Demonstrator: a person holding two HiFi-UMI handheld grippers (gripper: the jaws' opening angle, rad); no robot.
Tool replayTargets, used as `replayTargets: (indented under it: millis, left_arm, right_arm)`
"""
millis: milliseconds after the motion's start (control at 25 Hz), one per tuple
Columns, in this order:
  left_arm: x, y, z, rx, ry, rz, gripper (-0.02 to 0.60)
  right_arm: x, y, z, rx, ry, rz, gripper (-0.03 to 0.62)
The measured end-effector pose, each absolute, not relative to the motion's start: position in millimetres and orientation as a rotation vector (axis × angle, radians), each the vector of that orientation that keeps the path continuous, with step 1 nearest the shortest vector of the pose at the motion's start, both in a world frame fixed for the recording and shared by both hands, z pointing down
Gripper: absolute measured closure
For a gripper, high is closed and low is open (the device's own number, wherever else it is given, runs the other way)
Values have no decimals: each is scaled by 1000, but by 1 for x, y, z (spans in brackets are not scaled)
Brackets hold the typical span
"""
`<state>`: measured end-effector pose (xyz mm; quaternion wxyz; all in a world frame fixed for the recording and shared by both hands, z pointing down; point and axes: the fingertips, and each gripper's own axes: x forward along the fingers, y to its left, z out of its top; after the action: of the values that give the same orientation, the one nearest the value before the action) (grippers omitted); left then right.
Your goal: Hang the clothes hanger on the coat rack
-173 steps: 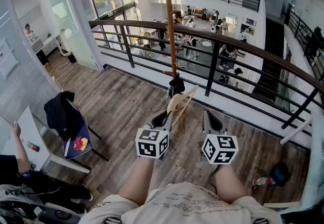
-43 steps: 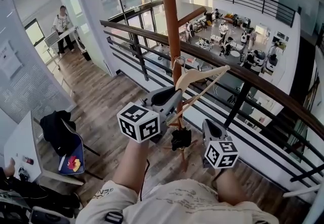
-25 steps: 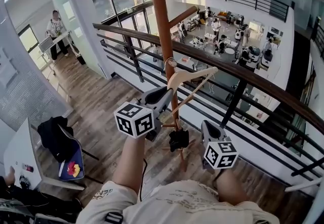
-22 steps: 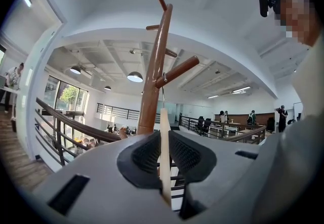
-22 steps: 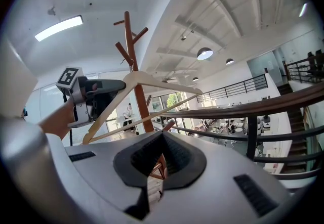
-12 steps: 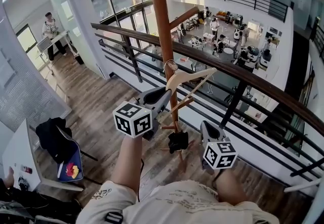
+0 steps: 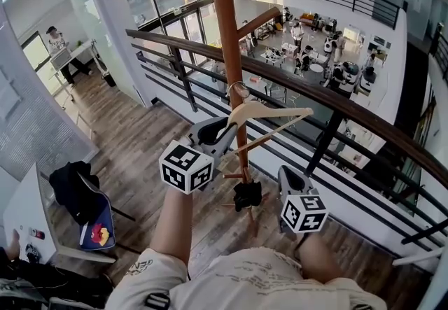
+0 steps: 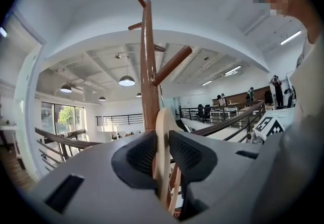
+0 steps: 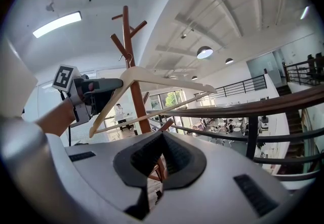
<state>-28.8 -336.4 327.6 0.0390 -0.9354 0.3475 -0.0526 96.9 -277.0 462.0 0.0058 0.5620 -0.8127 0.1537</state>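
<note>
A pale wooden clothes hanger [image 7: 269, 114] is clamped by one end in my left gripper [image 7: 222, 132], which is shut on it. Its metal hook [image 7: 238, 88] sits right against the brown coat rack pole [image 7: 225, 36]; I cannot tell whether it rests on a peg. In the left gripper view the hanger [image 8: 163, 132] stands edge-on between the pads, with the coat rack [image 8: 148, 66] and an angled peg [image 8: 173, 63] just behind. My right gripper [image 7: 288, 174] hangs lower right, shut and holding nothing. Its view shows the hanger [image 9: 152, 79], the rack [image 9: 129, 51] and the left gripper [image 9: 96, 91].
A dark railing [image 7: 329, 102] with a brown top rail runs behind the rack, with an open atrium below. A dark item [image 7: 247, 193] hangs low on the rack. A chair with a dark jacket [image 7: 87, 179] stands at lower left. A person [image 7: 56, 43] stands far left.
My left gripper has turned the hanger so its far arm swung down and lies more level. The hook stays close to the pole. The right gripper has hardly moved.
</note>
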Motion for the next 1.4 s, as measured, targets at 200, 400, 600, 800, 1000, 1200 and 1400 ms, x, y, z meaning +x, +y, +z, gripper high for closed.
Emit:
replayTargets:
  millis: [200, 400, 600, 800, 1000, 1200, 1400]
  left_arm:
    - [-34, -337, 327, -2631, 1138, -311, 505]
    - [-33, -336, 323, -2467, 1177, -398, 497]
    - [-34, -329, 318, -2420, 1182, -384, 495]
    - [-41, -317, 302, -2428, 1189, -285, 495]
    - [-61, -308, 283, -2406, 1293, -129, 562]
    - [-80, -307, 294, -2484, 1398, -88, 577]
    - [-88, -299, 308, -2526, 1490, -94, 577]
  right_arm:
    - [94, -276, 463, 1754, -2541, 481, 595]
    - [93, -274, 463, 1752, -2544, 482, 595]
    - [93, -271, 464, 1754, -2546, 487, 595]
    - [87, -267, 464, 1740, -2554, 485, 595]
    - [80, -267, 463, 1729, -2569, 478, 595]
    - [72, -266, 459, 1713, -2591, 464, 595]
    - [65, -262, 450, 1690, -2615, 454, 595]
